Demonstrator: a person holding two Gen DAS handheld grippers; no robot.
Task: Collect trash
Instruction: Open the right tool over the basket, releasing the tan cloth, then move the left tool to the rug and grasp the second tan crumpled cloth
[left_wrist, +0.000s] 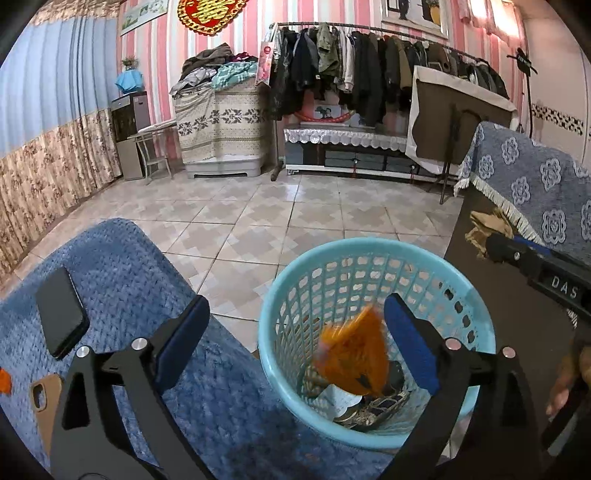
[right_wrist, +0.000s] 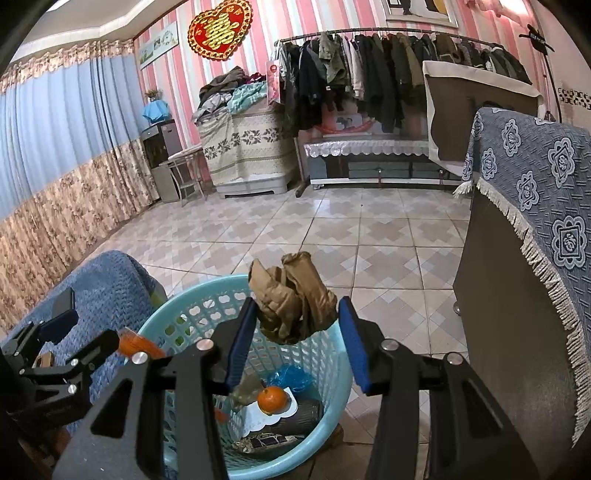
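Left hand-held gripper (left_wrist: 295, 343) wide open, empty; orange wrapper (left_wrist: 354, 354) blurred above basket (left_wrist: 369, 251).
Right hand-held gripper (right_wrist: 297, 332) grips brown paper (right_wrist: 291, 295), frame centre; early release risks overshooting rim.

The left gripper (left_wrist: 295, 339) has its blue-padded jaws spread wide, gripping nothing between them. The right gripper (right_wrist: 297, 325) points forward and down, jaws parted, and whether its pads (right_wrist: 242, 339) pinch anything is unclear
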